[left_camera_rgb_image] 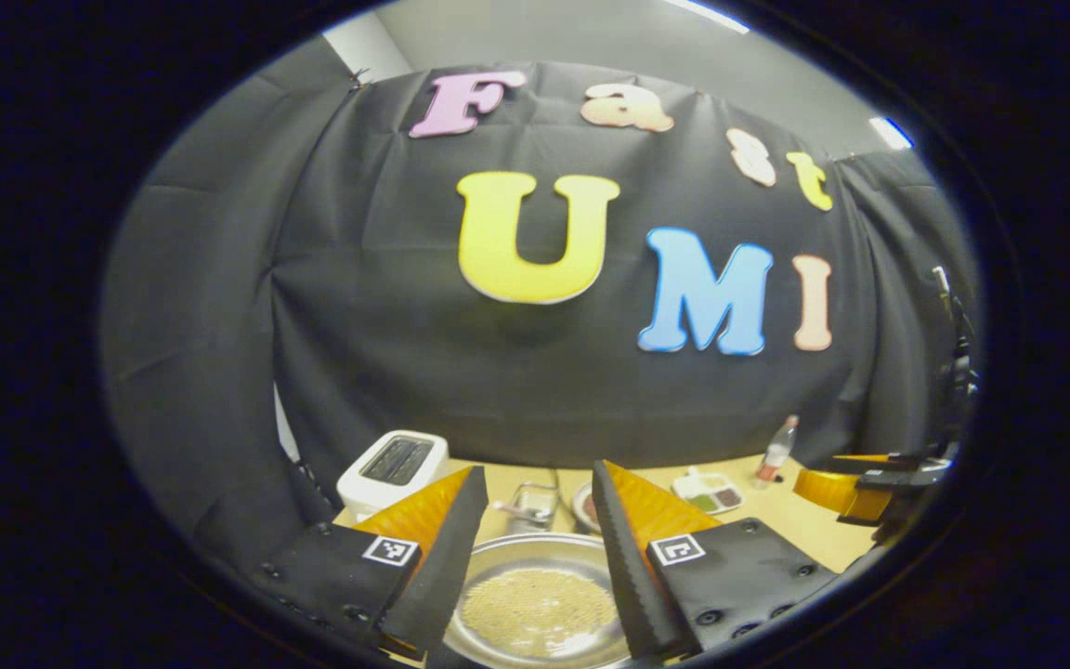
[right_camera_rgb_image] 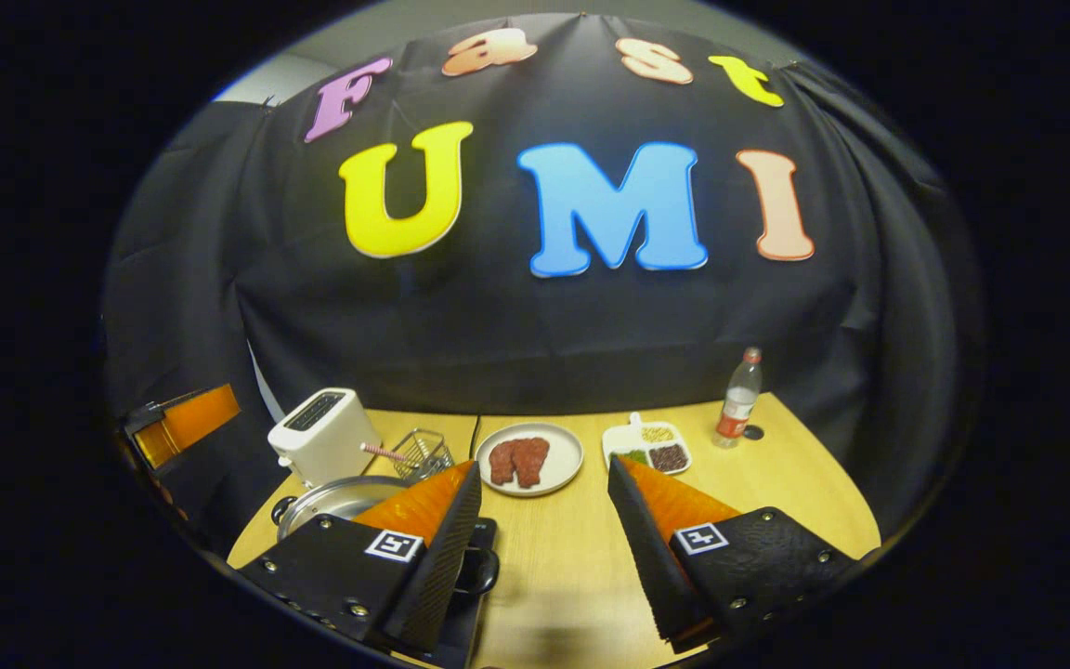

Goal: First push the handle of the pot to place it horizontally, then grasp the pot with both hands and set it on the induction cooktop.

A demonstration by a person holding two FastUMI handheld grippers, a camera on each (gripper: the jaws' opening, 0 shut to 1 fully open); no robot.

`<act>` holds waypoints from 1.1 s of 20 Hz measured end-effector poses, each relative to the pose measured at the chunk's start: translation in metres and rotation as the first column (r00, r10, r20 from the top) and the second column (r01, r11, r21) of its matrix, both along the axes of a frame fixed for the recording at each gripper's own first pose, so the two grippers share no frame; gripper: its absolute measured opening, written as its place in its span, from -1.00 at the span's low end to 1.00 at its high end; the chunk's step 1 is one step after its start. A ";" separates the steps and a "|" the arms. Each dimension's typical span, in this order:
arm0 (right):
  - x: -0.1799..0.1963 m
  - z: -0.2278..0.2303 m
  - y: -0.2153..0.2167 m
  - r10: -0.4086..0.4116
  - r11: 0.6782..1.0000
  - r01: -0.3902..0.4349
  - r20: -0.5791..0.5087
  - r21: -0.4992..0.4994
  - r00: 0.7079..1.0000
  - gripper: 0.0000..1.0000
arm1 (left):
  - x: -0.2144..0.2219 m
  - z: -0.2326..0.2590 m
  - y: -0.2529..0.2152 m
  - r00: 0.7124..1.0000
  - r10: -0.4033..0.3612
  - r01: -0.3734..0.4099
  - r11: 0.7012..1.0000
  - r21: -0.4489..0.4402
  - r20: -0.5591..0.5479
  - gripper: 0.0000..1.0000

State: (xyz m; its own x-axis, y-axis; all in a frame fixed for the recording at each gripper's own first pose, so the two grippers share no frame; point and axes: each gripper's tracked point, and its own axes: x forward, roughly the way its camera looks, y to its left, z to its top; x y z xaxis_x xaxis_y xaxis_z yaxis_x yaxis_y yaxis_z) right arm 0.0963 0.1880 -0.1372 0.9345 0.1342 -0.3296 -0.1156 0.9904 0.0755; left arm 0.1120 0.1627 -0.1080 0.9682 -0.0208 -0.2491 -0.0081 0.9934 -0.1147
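Pot [left_camera_rgb_image: 535,604] of steel sits on the wooden surface [right_camera_rgb_image: 776,502] directly below the left tool [left_camera_rgb_image: 535,492], whose fingers gape wide and hold nothing. From the right gripper view, the right tool [right_camera_rgb_image: 544,488] also stands wide and empty, the pot at its ten o'clock, a white toaster [right_camera_rgb_image: 321,432] just behind it.

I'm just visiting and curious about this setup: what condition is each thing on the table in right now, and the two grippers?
Pot: lidless, grainy contents inside, on the table.
Toaster: upright, slots empty.
Plate: holds two pieces of meat.
Divided tray: compartments filled.
Bottle: upright, capped.
Wire basket: upright on the table.
Left gripper: open, above the pot.
Right gripper: open, holding nothing.
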 end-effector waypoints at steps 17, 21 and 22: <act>-0.050 0.147 -0.185 -0.046 0.999 0.043 0.239 0.017 0.970 0.97 | -0.067 0.132 -0.202 0.984 0.005 -0.012 0.999 0.038 0.176 0.96; -0.049 0.143 -0.202 -0.028 0.999 0.022 0.251 0.026 0.968 0.97 | -0.078 0.120 -0.215 0.989 0.029 -0.040 0.997 0.068 0.147 0.96; -0.050 0.143 -0.204 -0.024 0.999 0.018 0.256 0.027 0.966 0.97 | -0.079 0.118 -0.217 0.988 0.032 -0.043 0.996 0.073 0.149 0.97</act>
